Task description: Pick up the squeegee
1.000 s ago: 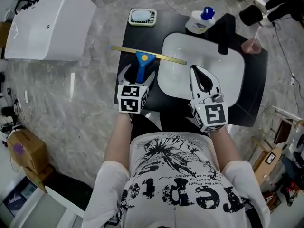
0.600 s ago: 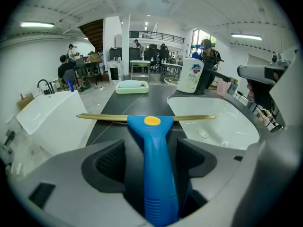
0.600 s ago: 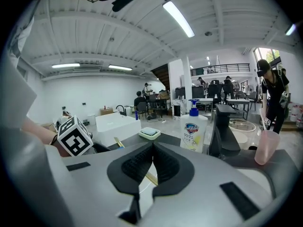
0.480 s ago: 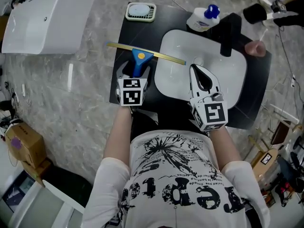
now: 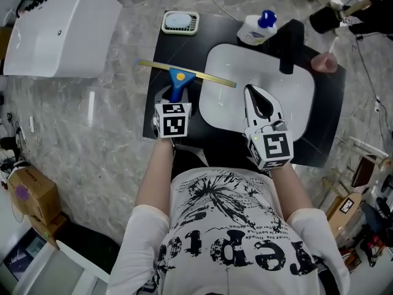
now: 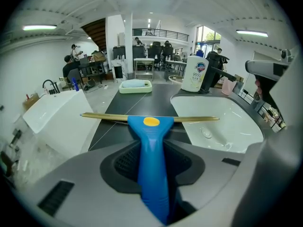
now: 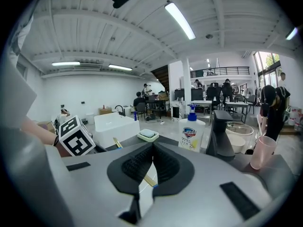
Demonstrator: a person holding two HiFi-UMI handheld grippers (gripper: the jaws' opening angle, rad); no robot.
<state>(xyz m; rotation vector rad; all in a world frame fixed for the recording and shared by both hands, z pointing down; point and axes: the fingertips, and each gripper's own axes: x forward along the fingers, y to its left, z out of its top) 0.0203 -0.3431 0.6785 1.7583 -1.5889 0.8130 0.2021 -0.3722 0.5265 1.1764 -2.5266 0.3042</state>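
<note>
The squeegee (image 5: 177, 77) lies flat on the black counter (image 5: 158, 48), its blue handle toward me and its thin yellow blade running crosswise to the white sink's (image 5: 295, 109) left rim. My left gripper (image 5: 176, 94) points steeply down over the handle. Its jaws have just been closing, and in the left gripper view the dark pads (image 6: 121, 161) press on both sides of the blue squeegee (image 6: 150, 141) handle. My right gripper (image 5: 252, 90) hovers over the sink basin with its fingers closed together and nothing between them. In the right gripper view its pads (image 7: 142, 164) meet.
A green soap dish (image 5: 181, 22) sits at the counter's far left corner. A white soap bottle (image 5: 258, 28), a black faucet (image 5: 290, 42) and a pink cup (image 5: 325, 59) stand behind the sink. A white tub (image 5: 61, 32) lies on the marble floor at left.
The left gripper has sunk onto the squeegee handle and its wide-open jaws have closed against it. The squeegee and the right gripper have stayed put.
</note>
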